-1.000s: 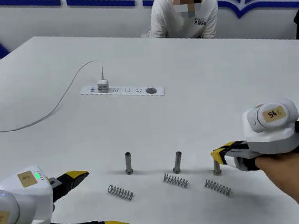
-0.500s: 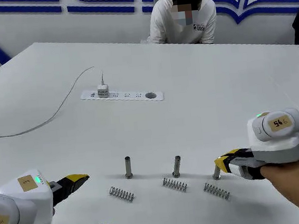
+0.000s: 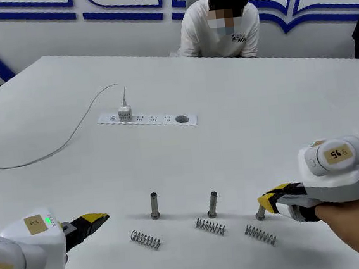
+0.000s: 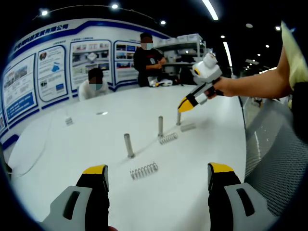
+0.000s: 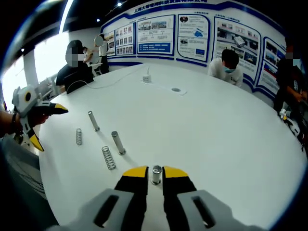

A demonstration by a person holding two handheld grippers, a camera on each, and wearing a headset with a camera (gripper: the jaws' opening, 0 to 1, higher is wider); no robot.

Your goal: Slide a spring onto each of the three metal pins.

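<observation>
1. We hold the left tongs [image 4: 156, 175] released, jaws wide apart and empty.
2. Just ahead of them the first spring [image 4: 144, 170] lies flat on the counter [image 4: 72, 159], with the first pin [image 4: 128, 145] upright behind it.
3. Between the two tongs the middle pin [image 3: 212, 204] stands upright, and the middle spring [image 3: 210, 226] lies near its foot, apart from it.
4. Our right tongs [image 5: 155, 177] are clenched on the third pin [image 5: 156, 173], which stands upright. The third spring [image 3: 260, 235] lies below the jaws.
5. Well beyond both tongs are a power strip [image 3: 147, 118], its cable [image 3: 59, 141] and a seated person [image 3: 219, 22].
</observation>
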